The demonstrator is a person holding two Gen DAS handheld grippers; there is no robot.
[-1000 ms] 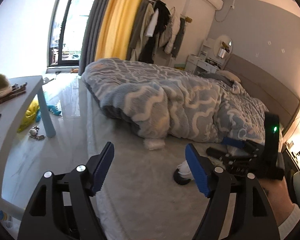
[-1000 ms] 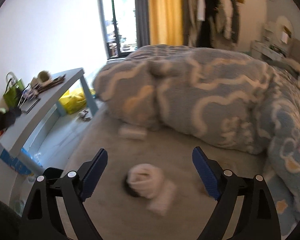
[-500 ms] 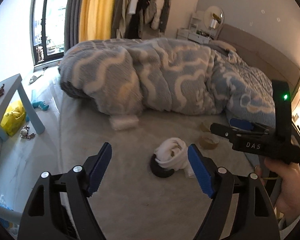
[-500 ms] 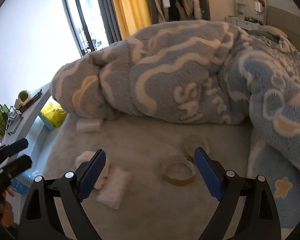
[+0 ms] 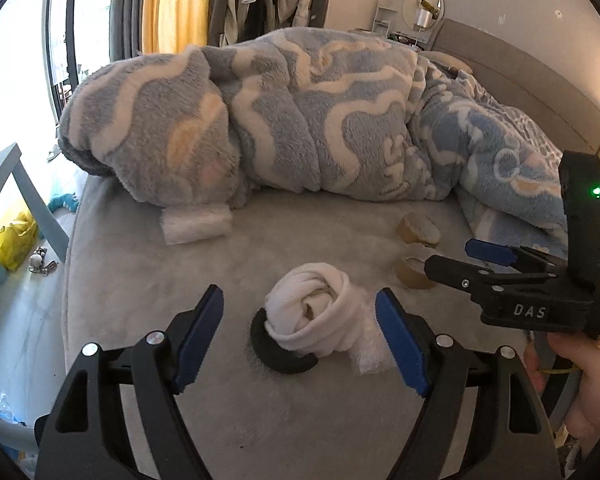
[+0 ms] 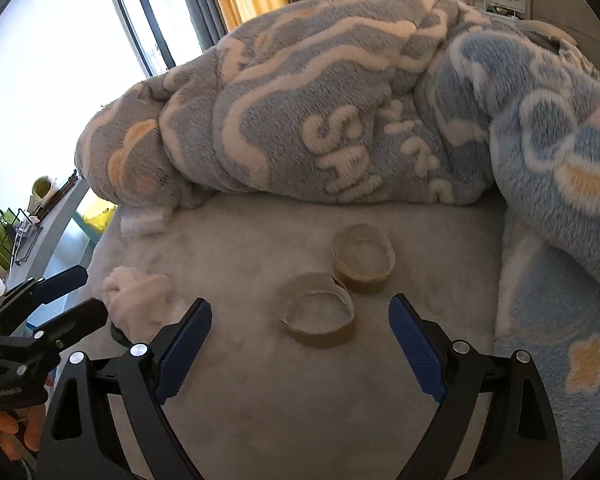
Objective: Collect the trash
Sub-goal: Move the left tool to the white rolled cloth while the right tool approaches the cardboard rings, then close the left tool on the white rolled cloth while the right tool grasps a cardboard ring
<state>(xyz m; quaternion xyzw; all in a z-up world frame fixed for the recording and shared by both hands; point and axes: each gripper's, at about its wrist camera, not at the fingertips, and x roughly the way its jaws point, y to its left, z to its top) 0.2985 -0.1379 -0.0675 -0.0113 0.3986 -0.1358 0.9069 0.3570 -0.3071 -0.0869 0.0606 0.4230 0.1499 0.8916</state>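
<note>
A rolled white wad (image 5: pixel 312 312) lies on a black ring (image 5: pixel 284 360) on the grey bed sheet. My left gripper (image 5: pixel 300 308) hovers just over it, open, with the wad between the blue pads and untouched. Two brown cardboard tape cores (image 6: pixel 320 338) (image 6: pixel 360 282) lie side by side on the sheet. Open as well, my right gripper (image 6: pixel 300 308) frames the nearer core without touching it. A white tissue piece (image 5: pixel 196 224) rests against the blanket edge. In the left wrist view the right gripper (image 5: pixel 456 258) is over the cores (image 5: pixel 410 280). The right wrist view has the left gripper (image 6: pixel 90 292) beside the wad (image 6: pixel 136 304).
A thick blue-grey fleece blanket (image 5: pixel 300 120) is heaped across the bed behind the trash. A pale blue side table (image 5: pixel 16 184) stands left of the bed, with a yellow bag (image 5: pixel 8 240) on the floor under it. The grey headboard (image 5: pixel 520 80) is at the far right.
Both grippers came down and closer to the sheet. The left one now frames the white wad. The right view swung from the wad to the two cardboard cores.
</note>
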